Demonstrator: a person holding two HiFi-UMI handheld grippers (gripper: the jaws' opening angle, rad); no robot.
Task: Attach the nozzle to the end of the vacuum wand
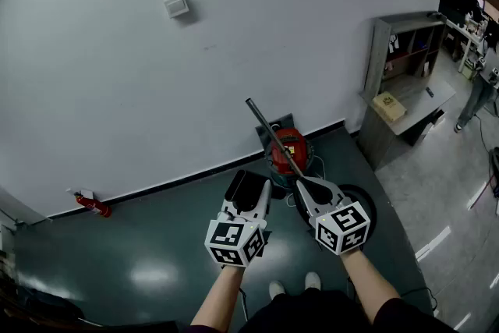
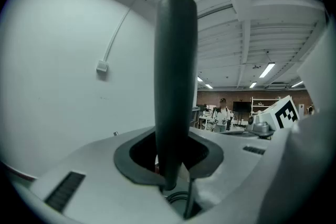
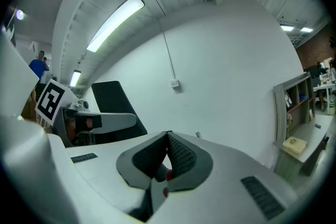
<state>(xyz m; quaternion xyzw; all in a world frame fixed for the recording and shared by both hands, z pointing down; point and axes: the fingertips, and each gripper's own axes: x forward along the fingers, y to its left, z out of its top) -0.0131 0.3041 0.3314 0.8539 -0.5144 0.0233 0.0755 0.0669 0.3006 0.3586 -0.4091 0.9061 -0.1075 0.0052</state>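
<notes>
In the head view my left gripper is shut on a flat black nozzle that sticks out past its fingers. The left gripper view shows that nozzle standing upright between the jaws of the left gripper. A thin dark vacuum wand slants up from the red vacuum cleaner by the wall. My right gripper sits at the wand's lower end, to the right of the nozzle. In the right gripper view the right gripper is shut at its tips with nothing seen between the pads.
A grey shelf unit holding a yellowish box stands at the right. A red fire extinguisher lies at the wall's foot on the left. A white wall box hangs above. A person stands far right.
</notes>
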